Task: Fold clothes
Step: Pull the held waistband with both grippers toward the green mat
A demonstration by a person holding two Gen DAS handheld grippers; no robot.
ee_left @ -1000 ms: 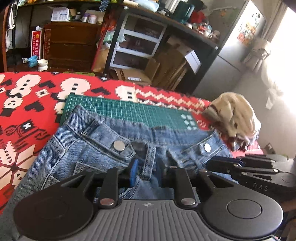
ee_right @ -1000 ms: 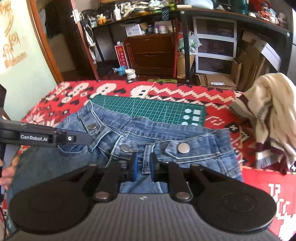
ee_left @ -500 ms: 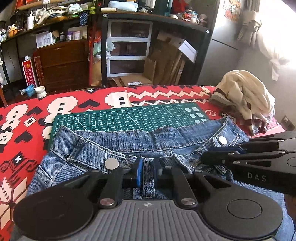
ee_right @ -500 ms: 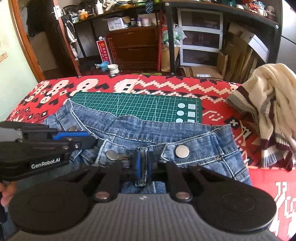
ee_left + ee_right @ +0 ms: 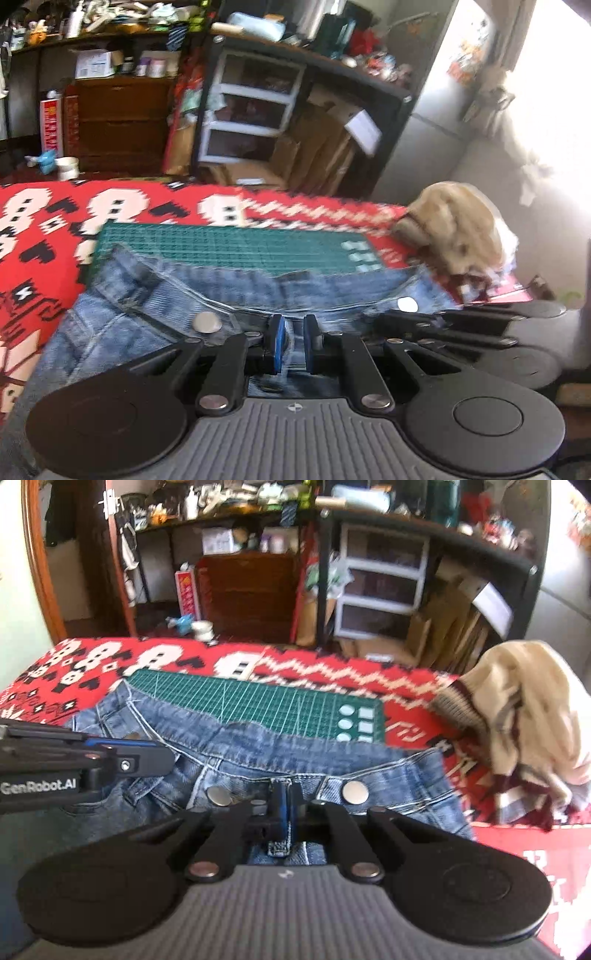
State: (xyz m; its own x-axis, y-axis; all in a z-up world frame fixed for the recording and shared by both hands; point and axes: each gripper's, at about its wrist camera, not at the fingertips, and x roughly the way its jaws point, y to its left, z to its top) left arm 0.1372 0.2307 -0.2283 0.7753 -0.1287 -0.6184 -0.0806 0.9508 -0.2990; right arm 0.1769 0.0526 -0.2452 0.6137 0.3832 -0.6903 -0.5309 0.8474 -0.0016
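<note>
Blue jeans [image 5: 147,314] lie across the red patterned cloth, waistband towards me and partly over a green cutting mat [image 5: 229,243]. My left gripper [image 5: 293,345] is closed to a narrow gap on the denim at the waistband, beside a metal button. In the right wrist view the jeans [image 5: 295,753] show two buttons, and my right gripper [image 5: 287,805] is shut tight on a denim fold between them. The two grippers sit side by side on the waistband. The trouser legs are hidden below both views.
A cream sweater with dark red stripes [image 5: 524,716] is heaped at the right end of the table. The red patterned cloth [image 5: 517,849] covers the table. Behind stand dark shelves [image 5: 424,554], a drawer unit and cardboard boxes.
Both grippers have closed from open onto the jeans' waistband. The left view has swung and blurred, and the waistband has bunched up near the fingers.
</note>
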